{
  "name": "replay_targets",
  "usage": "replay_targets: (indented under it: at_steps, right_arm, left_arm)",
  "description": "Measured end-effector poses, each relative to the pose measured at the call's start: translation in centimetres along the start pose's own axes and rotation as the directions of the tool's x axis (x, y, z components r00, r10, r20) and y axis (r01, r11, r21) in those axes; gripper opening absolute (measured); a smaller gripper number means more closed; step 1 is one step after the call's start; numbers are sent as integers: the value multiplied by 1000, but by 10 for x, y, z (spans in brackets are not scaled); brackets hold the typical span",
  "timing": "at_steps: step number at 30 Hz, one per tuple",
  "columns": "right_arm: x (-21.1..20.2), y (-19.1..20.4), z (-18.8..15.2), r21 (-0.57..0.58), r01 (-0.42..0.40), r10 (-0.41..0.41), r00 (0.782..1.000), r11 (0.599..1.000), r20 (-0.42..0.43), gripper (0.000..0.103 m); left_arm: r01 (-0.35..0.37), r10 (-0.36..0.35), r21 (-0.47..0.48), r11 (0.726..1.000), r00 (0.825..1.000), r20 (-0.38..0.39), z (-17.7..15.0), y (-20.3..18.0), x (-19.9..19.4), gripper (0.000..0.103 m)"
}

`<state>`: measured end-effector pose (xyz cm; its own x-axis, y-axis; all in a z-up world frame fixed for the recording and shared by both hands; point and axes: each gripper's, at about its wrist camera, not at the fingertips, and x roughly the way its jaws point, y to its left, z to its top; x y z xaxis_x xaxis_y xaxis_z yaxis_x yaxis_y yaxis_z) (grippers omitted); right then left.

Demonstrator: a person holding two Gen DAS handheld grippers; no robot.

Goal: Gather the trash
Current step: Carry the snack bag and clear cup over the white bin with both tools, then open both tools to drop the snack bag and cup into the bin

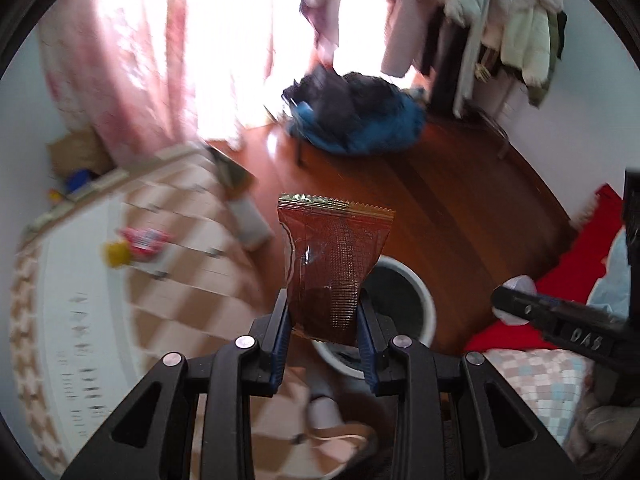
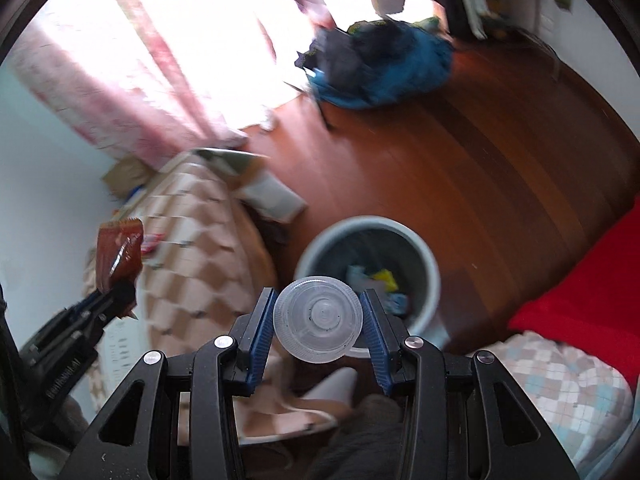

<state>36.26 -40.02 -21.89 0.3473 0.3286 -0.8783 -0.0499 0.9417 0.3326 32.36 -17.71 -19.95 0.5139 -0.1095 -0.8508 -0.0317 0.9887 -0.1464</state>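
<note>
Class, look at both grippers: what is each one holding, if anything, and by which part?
The left gripper clamps a brown snack wrapper by its lower end. The right gripper pinches a clear plastic lid across its rim, on opposite edges.

Home bedroom: pink curtains [image 1: 132, 60], hanging coats [image 1: 520, 20], wooden floor [image 1: 460, 200].

Left claw [image 1: 324, 320]: its blue pads are pinching the lower end of a brown wrapper [image 1: 332, 264], which is standing upright between them.
Bin [image 1: 416, 296]: white-rimmed, sitting on the wooden floor [image 1: 460, 208] just beyond the claw, partly hidden behind the wrapper.
Right claw [image 1: 516, 304]: reaching in from the right, carrying a pale round lid [image 1: 518, 286].
Checked bedding [image 1: 180, 240]: lying to the claw's left, blurred.
Blue heap [image 1: 360, 120]: resting far ahead.
</note>
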Motion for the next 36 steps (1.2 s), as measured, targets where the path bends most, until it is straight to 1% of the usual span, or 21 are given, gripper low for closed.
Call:
replay_targets:
  at_steps: [3,4,7,10,12,13,14,16,18,19,20,21,23,24,25,27,29,31,32,34,36]
  right_arm:
    - [33,-34,1,46,24,-21,998,999,-54,44]
    - [46,-44,2,64,22,-17,997,998,-74,44]
    - [86,-72,4,113,26,-11,991,993,-135,44]
    - [127,-91,8,150,31,-2,983,988,-186,44]
    - [148,-99,11,161,38,-4,978,986,-210,44]
    - [158,-101,13,157,41,-5,975,987,-223,44]
    - [169,-105,15,153,50,-12,971,987,-238,44]
    - [184,-109,18,140,61,-23,966,988,-257,44]
    - [200,-114,21,132,69,-30,960,989,-277,44]
    - [205,-116,22,126,70,-32,958,990,-284,45]
    - [211,-117,22,125,68,-29,956,990,-292,45]
    - [215,-118,22,126,67,-26,954,990,-297,45]
    - [221,-119,21,123,75,-34,952,990,-303,45]
    - [224,-120,21,129,74,-31,952,989,-306,53]
    - [226,-121,21,140,71,-24,951,988,-307,64]
    - [222,-124,19,159,68,-19,956,985,-294,75]
    - [218,-123,19,159,68,-20,958,985,-285,81]
    - [210,-119,16,153,78,-33,960,985,-278,98]
    - [206,-117,15,153,87,-42,960,984,-276,103]
    - [197,-112,12,139,109,-68,961,984,-269,103]
    - [185,-105,9,98,158,-129,958,982,-255,103]
  left_arm:
    - [45,-45,-2,999,995,-93,7,-15,42,27]
    - [62,-63,-7,998,989,-133,10,-19,63,27]
    - [84,-84,-11,996,972,-221,14,-33,102,27]
    - [102,-102,-17,995,948,-301,17,-44,142,27]
    - [125,-131,-41,991,920,-370,16,-52,171,30]
    - [130,-140,-52,990,912,-386,15,-53,178,30]
    - [134,-149,-66,989,898,-414,14,-55,190,30]
    - [126,-144,-68,990,884,-445,13,-59,205,37]
    - [109,-132,-76,991,876,-464,13,-60,217,64]
    - [104,-131,-83,991,874,-469,11,-60,221,70]
    - [97,-129,-93,991,873,-470,10,-59,224,80]
    - [89,-123,-95,991,874,-470,10,-56,224,86]
    - [52,-87,-87,995,878,-470,8,-52,223,97]
    - [35,-68,-80,996,882,-467,6,-50,221,98]
    - [20,-50,-71,997,886,-462,4,-47,218,98]
    - [-6,-22,-61,998,895,-446,1,-37,211,98]
    - [-39,15,-47,998,904,-428,0,-31,204,98]
    - [-67,50,-27,997,913,-405,-1,-27,196,98]
    - [-92,80,-12,996,918,-389,-3,-26,188,98]
    - [-114,109,11,993,923,-369,-6,-27,182,99]
    - [-144,146,33,989,925,-351,-10,-29,171,99]
